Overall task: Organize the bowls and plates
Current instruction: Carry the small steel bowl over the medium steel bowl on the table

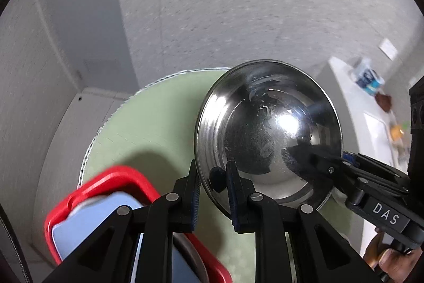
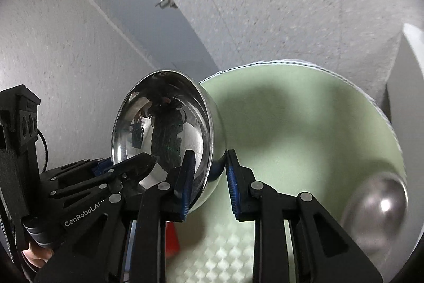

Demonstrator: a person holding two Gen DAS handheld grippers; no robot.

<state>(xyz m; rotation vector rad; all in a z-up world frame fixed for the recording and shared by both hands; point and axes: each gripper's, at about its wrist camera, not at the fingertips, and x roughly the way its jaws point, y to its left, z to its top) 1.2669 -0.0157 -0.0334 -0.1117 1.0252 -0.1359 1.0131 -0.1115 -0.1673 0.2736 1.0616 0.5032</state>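
Two grips: I have both tools clamped on one steel bowl [image 1: 267, 129], held tilted above the green mat [image 1: 148, 123].
Bowl: slick rim could slide out if either hand twists.
Left gripper [image 1: 212, 192]: pinching near rim.
Right gripper [image 2: 208, 177]: fingers straddling the wall, clenched.
Red bin [image 1: 87, 192]: near-left, collision risk.

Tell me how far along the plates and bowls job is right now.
Partly done, it seems. A blue plate already sits in the red bin. In hand: both the left tool and the right tool pinch the rim of a steel bowl, lifted above the green mat. Left: a second steel bowl lies on the mat.
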